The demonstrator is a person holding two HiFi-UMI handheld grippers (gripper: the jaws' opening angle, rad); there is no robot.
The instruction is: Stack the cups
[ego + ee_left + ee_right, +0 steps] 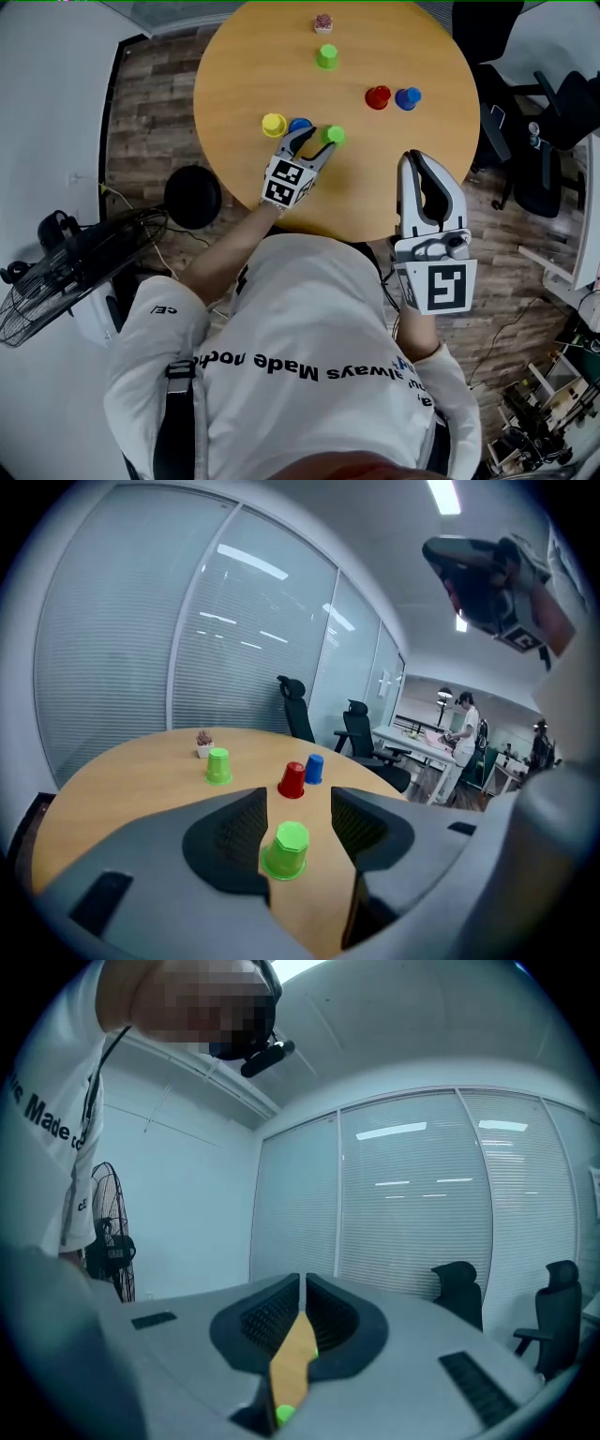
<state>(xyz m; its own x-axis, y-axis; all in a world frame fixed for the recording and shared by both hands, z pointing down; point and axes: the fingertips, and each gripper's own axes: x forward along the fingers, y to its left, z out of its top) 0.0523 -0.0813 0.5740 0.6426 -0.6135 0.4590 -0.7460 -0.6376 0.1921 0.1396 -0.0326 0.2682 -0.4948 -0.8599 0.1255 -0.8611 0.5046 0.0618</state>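
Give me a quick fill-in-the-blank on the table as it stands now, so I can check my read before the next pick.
1. Between the open jaws of the left gripper stands an inverted cup coloured ____.
2. The jaws of the right gripper are ____, with nothing held.
3. Right beside the red cup stands its neighbour cup, coloured ____.
Missing words: green; shut; blue.
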